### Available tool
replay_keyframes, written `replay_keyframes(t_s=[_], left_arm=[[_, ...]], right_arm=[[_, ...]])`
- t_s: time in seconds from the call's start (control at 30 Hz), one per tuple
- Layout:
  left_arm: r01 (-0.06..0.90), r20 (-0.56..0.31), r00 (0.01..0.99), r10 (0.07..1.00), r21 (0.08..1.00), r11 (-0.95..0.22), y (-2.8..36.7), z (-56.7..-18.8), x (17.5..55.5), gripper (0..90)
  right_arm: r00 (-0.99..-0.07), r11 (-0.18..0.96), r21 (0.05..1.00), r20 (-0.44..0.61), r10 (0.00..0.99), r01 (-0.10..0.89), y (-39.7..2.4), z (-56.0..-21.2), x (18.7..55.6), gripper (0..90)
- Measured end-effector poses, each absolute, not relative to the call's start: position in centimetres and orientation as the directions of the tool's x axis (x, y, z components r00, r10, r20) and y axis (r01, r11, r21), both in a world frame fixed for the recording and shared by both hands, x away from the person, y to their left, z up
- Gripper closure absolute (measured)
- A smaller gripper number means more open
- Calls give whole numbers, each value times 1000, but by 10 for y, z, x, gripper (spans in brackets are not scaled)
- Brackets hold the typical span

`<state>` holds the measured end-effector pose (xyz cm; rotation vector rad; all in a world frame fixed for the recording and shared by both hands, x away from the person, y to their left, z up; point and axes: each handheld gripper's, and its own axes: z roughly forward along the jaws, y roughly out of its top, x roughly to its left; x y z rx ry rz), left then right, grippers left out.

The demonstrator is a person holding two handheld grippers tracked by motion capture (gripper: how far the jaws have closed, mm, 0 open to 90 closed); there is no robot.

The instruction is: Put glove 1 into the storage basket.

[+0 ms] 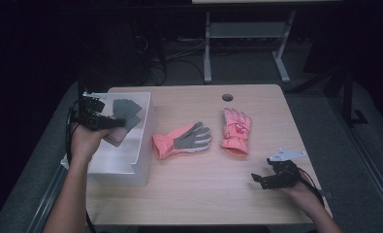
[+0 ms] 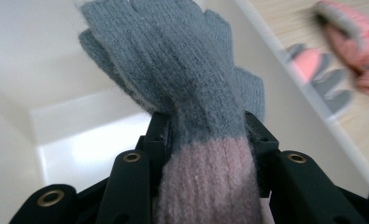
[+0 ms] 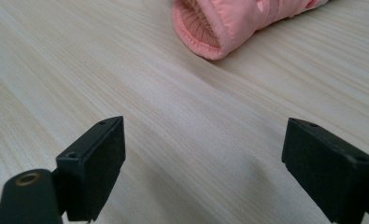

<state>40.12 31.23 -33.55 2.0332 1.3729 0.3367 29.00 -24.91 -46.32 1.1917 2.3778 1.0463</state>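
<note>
Grey and pink, the knit glove point(image 2: 191, 93) is pinched tight in your left gripper point(image 1: 98, 119) over the white box point(image 1: 131, 160). Your right gripper point(image 1: 271, 178) rests wide open on the table point(image 1: 189, 194), near two pink gloves point(image 1: 236, 130).

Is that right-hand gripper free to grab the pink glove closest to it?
Probably yes. The right gripper is open with nothing in it, and bare table lies between its jaws and the pink glove, whose cuff faces it. Nothing stands between them.
</note>
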Motion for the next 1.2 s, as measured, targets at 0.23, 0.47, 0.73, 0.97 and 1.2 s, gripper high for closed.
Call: replay_keyframes(t_s=[0.23,0.47,0.73,0.97,1.2], left_arm=[[767,-118,366,923,600,-227,323,-363,412,609],[801,-115,333,936,558,-216,330,-387,421,605],[844,-89,303,949,488,-224,334,-412,426,589],[849,-70,308,949,470,-241,331,-425,427,509],[847,-47,291,955,477,-235,325,-427,428,260]], right_arm=[[-618,392,716,69,783,578,-250,-463,289,132],[-622,388,720,77,779,576,-249,-462,285,132],[-612,382,720,75,787,580,-254,-462,282,132],[-616,386,718,76,784,580,-253,-463,282,132],[-614,385,720,72,786,577,-255,-462,281,132]])
